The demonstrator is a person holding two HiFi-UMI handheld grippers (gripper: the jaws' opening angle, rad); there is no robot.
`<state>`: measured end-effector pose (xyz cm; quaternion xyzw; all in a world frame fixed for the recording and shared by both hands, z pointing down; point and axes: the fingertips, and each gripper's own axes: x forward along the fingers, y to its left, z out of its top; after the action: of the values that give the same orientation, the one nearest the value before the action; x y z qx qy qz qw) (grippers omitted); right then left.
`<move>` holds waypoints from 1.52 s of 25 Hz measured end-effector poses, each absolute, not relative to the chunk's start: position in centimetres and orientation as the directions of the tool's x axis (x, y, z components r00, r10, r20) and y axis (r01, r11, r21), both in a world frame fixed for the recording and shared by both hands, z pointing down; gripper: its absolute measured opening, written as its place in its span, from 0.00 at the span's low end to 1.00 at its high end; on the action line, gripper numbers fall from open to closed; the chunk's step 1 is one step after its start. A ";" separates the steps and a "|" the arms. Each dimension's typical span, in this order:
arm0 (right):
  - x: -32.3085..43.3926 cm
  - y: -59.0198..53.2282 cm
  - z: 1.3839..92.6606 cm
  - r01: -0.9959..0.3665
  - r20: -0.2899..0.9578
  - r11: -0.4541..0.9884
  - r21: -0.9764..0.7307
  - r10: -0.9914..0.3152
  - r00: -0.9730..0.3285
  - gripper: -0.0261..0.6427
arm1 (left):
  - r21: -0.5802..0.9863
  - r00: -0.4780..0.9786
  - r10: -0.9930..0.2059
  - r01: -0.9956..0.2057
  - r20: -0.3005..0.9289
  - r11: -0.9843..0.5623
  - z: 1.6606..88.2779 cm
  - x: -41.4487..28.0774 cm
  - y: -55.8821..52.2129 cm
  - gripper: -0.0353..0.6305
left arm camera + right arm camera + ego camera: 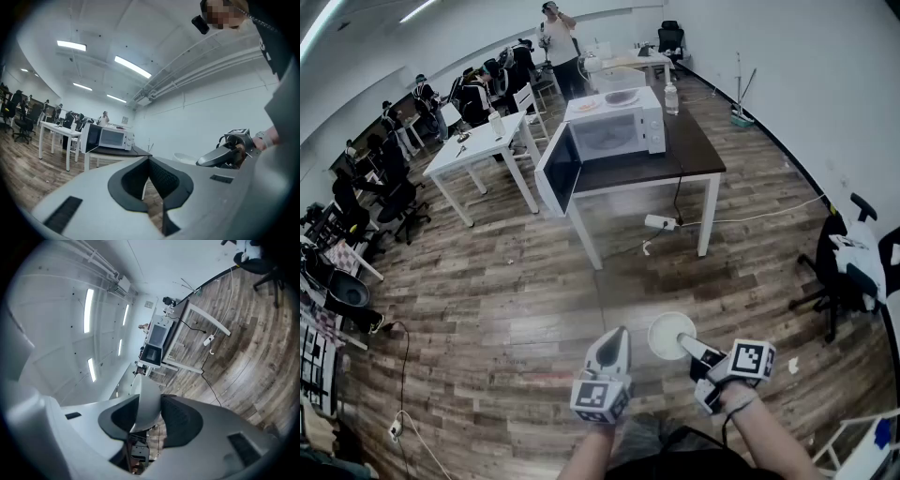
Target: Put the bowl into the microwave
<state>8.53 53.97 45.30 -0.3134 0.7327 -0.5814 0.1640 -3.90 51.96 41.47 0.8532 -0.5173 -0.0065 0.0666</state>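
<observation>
My right tool point(689, 345) grips the white bowl point(668, 334) by its rim, held low ahead of me for carrying; the left tool point(614, 339) is closed and empty. The microwave point(614, 131) sits well apart on the dark desk point(698, 155), its door point(559, 171) open (ready to load, I judge), with a power strip point(660, 222) on the floor beneath the desk.

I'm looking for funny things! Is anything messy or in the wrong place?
Nothing is spilled or broken. The microwave door hangs wide open, ready for the bowl held in the right tongs. A power strip lies loose on the floor under the table.
</observation>
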 end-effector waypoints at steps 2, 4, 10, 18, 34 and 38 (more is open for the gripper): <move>9.4 54.8 45.8 -0.291 0.146 0.120 -0.949 -0.652 -0.744 0.26 | 0.118 0.467 -0.883 -0.880 0.048 -0.459 41.5 -3.2 52.7 0.05; 10.0 55.2 46.0 -0.308 0.160 0.120 -0.944 -0.650 -0.743 0.26 | 0.112 0.465 -0.885 -0.882 0.039 -0.458 41.3 -2.7 53.2 0.05; 10.4 55.8 45.8 -0.287 0.135 0.141 -0.947 -0.638 -0.758 0.26 | 0.102 0.463 -0.886 -0.884 0.042 -0.457 41.4 -1.4 54.1 0.05; 11.4 54.2 47.0 -0.316 0.177 0.113 -0.942 -0.632 -0.754 0.26 | 0.097 0.474 -0.878 -0.879 0.061 -0.468 42.4 -0.1 52.4 0.05; 9.9 41.9 46.5 -0.343 0.217 0.072 -0.937 -0.648 -0.730 0.26 | 0.121 0.413 -0.911 -0.904 0.004 -0.410 42.6 -2.0 39.4 0.05; 9.2 39.0 46.6 -0.385 0.267 0.046 -0.922 -0.644 -0.717 0.26 | 0.104 0.410 -0.912 -0.908 0.009 -0.407 43.3 -2.2 36.3 0.05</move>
<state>9.21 39.03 46.63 -0.3598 0.7149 -0.5894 0.1098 -2.21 36.33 43.28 0.8383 -0.5427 -0.0244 0.0464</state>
